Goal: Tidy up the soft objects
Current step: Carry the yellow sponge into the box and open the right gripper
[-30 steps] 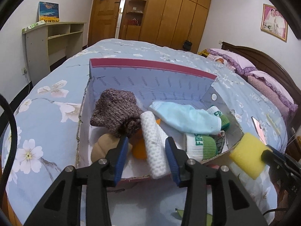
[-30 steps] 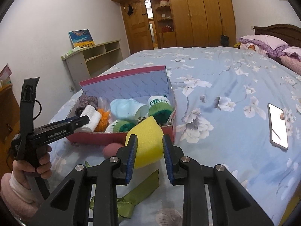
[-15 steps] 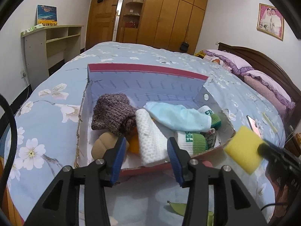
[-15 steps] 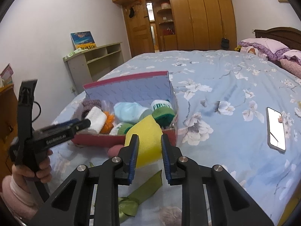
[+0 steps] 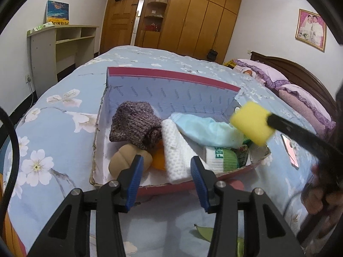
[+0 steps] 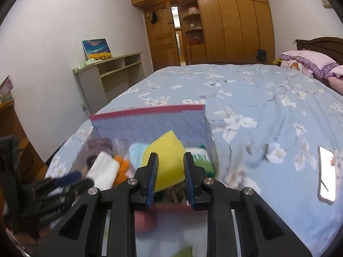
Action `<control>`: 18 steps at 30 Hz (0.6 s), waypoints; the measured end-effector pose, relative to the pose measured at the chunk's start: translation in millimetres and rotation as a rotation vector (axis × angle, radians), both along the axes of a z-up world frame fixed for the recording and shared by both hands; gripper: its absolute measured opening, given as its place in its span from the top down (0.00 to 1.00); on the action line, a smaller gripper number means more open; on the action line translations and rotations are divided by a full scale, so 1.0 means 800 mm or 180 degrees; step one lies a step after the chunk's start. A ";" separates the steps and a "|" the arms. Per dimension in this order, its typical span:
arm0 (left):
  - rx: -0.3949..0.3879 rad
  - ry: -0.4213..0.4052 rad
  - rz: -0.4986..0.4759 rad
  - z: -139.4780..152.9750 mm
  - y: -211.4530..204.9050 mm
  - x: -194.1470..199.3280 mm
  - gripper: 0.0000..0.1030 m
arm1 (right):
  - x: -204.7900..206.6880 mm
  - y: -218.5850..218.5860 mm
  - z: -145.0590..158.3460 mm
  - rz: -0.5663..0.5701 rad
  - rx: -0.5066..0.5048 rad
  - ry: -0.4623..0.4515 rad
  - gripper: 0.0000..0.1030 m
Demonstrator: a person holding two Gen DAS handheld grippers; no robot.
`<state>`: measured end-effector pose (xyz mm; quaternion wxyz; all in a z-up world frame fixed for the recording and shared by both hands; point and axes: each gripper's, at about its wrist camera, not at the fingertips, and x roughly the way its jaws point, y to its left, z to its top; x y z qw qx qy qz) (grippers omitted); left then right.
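Observation:
An open cardboard box [image 5: 171, 79] with a red rim and blue-lined walls lies on the bed; it also shows in the right wrist view [image 6: 148, 124]. Inside lie a brown knitted piece [image 5: 134, 124], a white knitted roll [image 5: 175, 154], a light blue sock [image 5: 205, 130], a green-and-white sock [image 5: 223, 156], a tan plush [image 5: 124, 160] and an orange item [image 5: 159, 160]. My right gripper [image 6: 170, 169] is shut on a yellow sponge [image 6: 166, 160] and holds it above the box's right end [image 5: 250, 122]. My left gripper [image 5: 165, 171] is open and empty at the box's near edge.
A phone [image 6: 327, 173] lies on the blue floral bedspread right of the box. A green ribbon [image 5: 203, 233] and a pink object [image 5: 235, 185] lie on the bed in front of the box. Pillows [image 5: 300, 98] and the headboard are at the far right.
My right gripper has carried the yellow sponge up and forward, from in front of the box to above its right end. My left gripper has drawn back a little from the box.

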<state>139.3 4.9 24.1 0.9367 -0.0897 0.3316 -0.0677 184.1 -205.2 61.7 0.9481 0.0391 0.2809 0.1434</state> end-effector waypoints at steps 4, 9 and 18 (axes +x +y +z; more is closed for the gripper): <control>0.0007 -0.0008 0.0007 0.000 0.001 -0.001 0.53 | 0.032 0.013 -0.003 -0.0005 0.0022 0.0001 0.76; -0.0010 0.0001 0.0013 -0.002 0.003 0.000 0.53 | 0.062 0.022 -0.011 -0.0040 -0.0029 0.0025 0.76; -0.0020 0.0010 0.0013 -0.002 0.005 0.002 0.53 | 0.090 0.023 -0.047 -0.0139 -0.0186 0.0269 0.75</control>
